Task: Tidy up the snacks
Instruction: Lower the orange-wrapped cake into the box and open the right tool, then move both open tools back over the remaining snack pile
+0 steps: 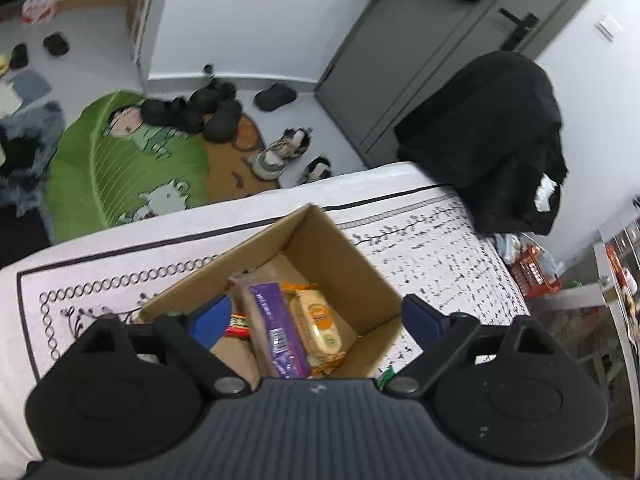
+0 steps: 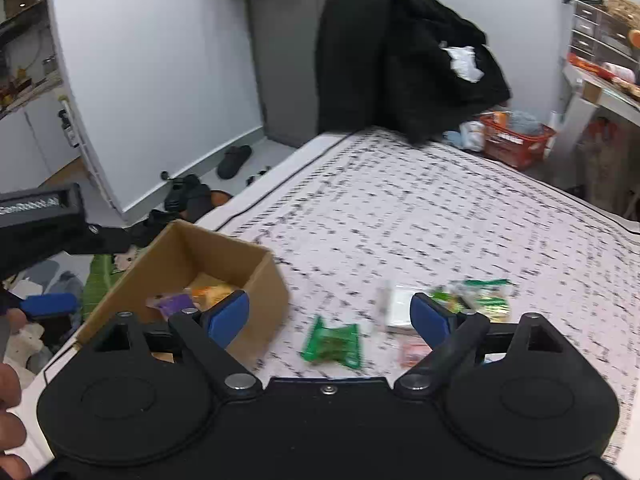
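Observation:
An open cardboard box point(image 1: 340, 252) sits on the patterned bed cover. Inside it lie a purple packet point(image 1: 276, 324), a yellow-orange biscuit pack point(image 1: 318, 326) and a red bar point(image 1: 238, 325). My left gripper point(image 1: 316, 316) hovers over the box, open and empty. In the right wrist view the same box point(image 2: 260, 280) is at the left. My right gripper point(image 2: 330, 316) is open above the cover, over a green packet point(image 2: 334, 344). A white packet point(image 2: 396, 308), a pink packet point(image 2: 412, 354) and green-yellow packets point(image 2: 480, 298) lie beside it.
A black jacket point(image 2: 400, 52) hangs at the bed's far corner. An orange basket point(image 2: 516, 140) stands on the floor beyond the bed. Shoes point(image 1: 280, 152) and a green leaf rug point(image 1: 120, 168) lie on the floor past the bed edge. A hand point(image 2: 10, 400) shows at the left.

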A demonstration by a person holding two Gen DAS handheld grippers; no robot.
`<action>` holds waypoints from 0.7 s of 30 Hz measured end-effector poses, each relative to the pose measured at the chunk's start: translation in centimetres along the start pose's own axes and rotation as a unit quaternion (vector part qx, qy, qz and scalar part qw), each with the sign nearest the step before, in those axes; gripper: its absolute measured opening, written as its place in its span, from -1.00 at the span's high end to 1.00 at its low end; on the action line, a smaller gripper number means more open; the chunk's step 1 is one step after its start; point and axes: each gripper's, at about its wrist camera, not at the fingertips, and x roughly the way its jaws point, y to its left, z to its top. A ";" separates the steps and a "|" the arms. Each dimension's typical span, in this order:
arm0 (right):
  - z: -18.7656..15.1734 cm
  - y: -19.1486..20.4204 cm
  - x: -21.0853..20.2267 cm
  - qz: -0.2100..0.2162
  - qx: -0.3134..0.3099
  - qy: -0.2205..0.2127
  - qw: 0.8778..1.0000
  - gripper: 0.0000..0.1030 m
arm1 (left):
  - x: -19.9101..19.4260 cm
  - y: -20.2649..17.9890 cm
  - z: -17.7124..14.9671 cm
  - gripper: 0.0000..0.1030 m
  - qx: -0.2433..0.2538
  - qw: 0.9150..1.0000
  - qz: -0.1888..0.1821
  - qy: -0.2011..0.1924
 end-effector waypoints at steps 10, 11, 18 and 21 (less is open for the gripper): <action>-1.0 -5.5 -2.7 -0.027 0.029 -0.007 0.999 -0.85 | 0.1 -3.8 -2.2 -1.00 0.066 0.997 -0.032 -0.002; -1.1 -6.1 -2.9 -0.029 0.034 -0.006 0.999 -0.85 | 0.1 -4.2 -2.4 -1.00 0.071 0.997 -0.034 -0.001; -2.4 -9.3 -3.5 -0.030 0.058 0.000 0.998 -0.86 | 0.1 -6.8 -4.4 -1.00 0.118 0.992 -0.051 0.003; -2.9 -10.7 -3.3 -0.021 0.079 0.007 0.997 -0.86 | 0.2 -7.5 -5.3 -1.00 0.132 0.989 -0.066 0.012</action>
